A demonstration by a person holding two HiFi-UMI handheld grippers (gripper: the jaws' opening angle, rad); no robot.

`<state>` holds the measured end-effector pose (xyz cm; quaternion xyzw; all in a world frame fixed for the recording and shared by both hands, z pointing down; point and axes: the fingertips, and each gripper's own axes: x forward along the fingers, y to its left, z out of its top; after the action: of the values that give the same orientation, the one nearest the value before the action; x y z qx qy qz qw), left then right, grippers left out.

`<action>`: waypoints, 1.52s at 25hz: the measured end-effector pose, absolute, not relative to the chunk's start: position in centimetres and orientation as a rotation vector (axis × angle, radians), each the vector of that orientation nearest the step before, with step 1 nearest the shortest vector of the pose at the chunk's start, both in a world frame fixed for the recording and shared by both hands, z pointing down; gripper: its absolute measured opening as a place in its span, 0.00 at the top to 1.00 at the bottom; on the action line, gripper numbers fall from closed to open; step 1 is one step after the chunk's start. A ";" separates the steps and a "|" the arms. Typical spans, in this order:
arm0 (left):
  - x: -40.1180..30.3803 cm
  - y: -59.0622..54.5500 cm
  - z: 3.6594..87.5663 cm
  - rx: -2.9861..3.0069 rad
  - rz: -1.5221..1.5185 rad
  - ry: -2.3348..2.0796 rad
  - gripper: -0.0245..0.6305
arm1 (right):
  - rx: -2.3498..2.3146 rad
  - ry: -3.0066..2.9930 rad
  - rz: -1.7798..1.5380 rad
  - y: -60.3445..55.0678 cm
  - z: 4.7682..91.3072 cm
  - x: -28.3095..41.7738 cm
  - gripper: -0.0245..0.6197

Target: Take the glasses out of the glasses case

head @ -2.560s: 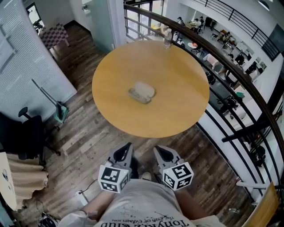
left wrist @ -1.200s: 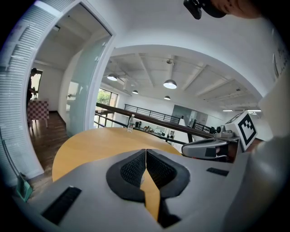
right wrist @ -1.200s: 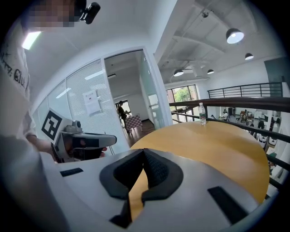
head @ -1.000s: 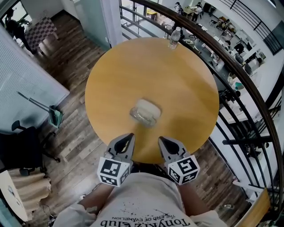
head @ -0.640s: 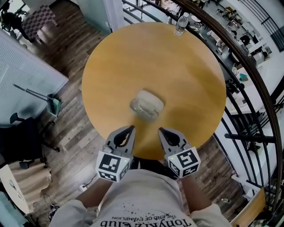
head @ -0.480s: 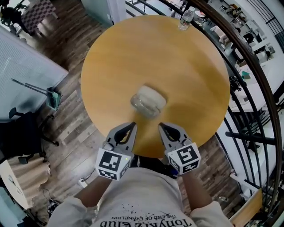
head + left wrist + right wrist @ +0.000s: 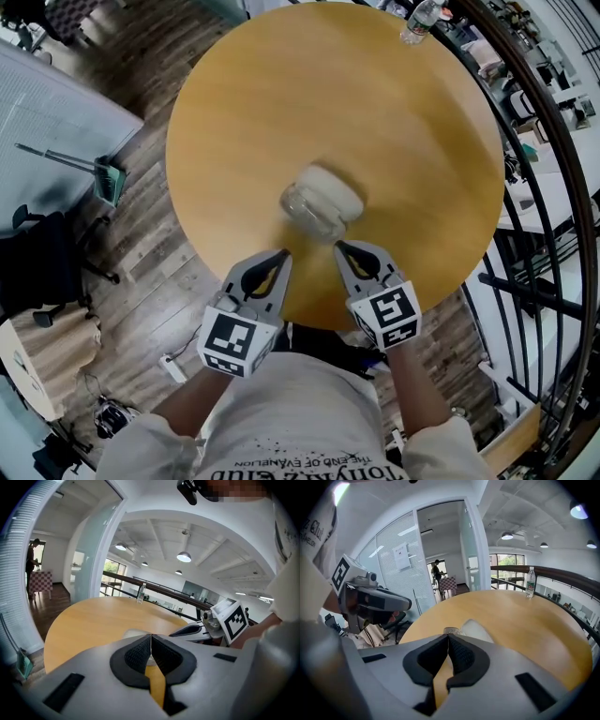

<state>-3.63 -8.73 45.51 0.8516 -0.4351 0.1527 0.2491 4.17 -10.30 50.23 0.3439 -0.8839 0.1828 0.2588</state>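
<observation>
- In the head view, I saw the pale glasses case (image 7: 322, 200) lying on the round wooden surface (image 7: 281, 94), between its middle and the near rim. It was blurred, so I could not tell whether its lid was up.
- The left tool (image 7: 279, 256) and the right tool (image 7: 340, 247) hung side by side over the near rim. Both pointed at the case and stood apart from it. A water bottle (image 7: 420, 17) stood upright at the far rim.
- In the left gripper view, the left tool (image 7: 151, 637) had its dark pads pressed together with nothing between them. A pale edge of the case (image 7: 133, 633) showed just past the tips, resting on the surface (image 7: 89, 616). The right tool (image 7: 180, 632) reached in from the right.
- In the right gripper view, the right tool (image 7: 448, 638) was likewise closed tight and empty. The case (image 7: 477, 630) lay on the surface (image 7: 525, 620) just beyond its tips. The left tool (image 7: 405, 604) was at the left, and the bottle (image 7: 529, 588) stood far off.
</observation>
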 end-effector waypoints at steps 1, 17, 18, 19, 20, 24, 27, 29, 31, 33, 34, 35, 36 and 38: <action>-3.6 -8.8 45.9 2.313 0.419 -1.181 0.93 | 0.922 -2.390 0.494 -10.5 50.8 4.1 0.92; -4.0 -9.5 49.1 2.233 0.441 -1.184 0.93 | 0.750 -2.330 0.502 -13.2 57.5 3.1 0.92; -4.1 -9.6 49.3 2.231 0.441 -1.184 0.93 | 0.739 -2.324 0.497 -13.3 57.9 3.0 0.92; -4.2 -9.5 49.5 2.225 0.443 -1.184 0.93 | 0.727 -2.318 0.495 -13.3 58.2 2.9 0.92; -4.2 -9.5 49.6 2.218 0.445 -1.184 0.93 | 0.717 -2.313 0.492 -13.4 58.5 2.8 0.92; -4.4 -9.3 50.3 2.195 0.448 -1.186 0.93 | 0.669 -2.292 0.491 -13.5 59.4 2.4 0.90; -4.6 -9.1 50.7 2.178 0.450 -1.187 0.93 | 0.645 -2.273 0.486 -13.7 60.0 2.3 0.89; -4.7 -9.1 50.9 2.173 0.448 -1.187 0.93 | 0.625 -2.261 0.489 -13.7 60.5 2.2 0.88; -4.7 -9.2 50.9 2.168 0.447 -1.187 0.93 | 0.600 -2.253 0.500 -13.6 60.9 2.0 0.88; -4.7 -9.1 51.0 2.165 0.450 -1.186 0.93 | 0.580 -2.247 0.512 -13.5 61.2 1.9 0.88; -4.7 -9.1 51.0 2.165 0.450 -1.186 0.93 | 0.572 -2.243 0.517 -13.5 61.3 1.9 0.88; -4.8 -9.1 51.1 2.164 0.448 -1.188 0.93 | 0.565 -2.240 0.520 -13.5 61.4 1.9 0.87; -4.8 -9.1 51.1 2.163 0.445 -1.189 0.93 | 0.557 -2.236 0.522 -13.5 61.5 1.9 0.87; -4.9 -9.1 51.2 2.161 0.447 -1.191 0.93 | 0.539 -2.235 0.524 -13.5 61.8 1.9 0.87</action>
<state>-4.87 -9.07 51.23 0.8189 -0.4512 0.1694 0.3116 1.87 -13.52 61.79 0.2114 -0.8760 0.2052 0.3820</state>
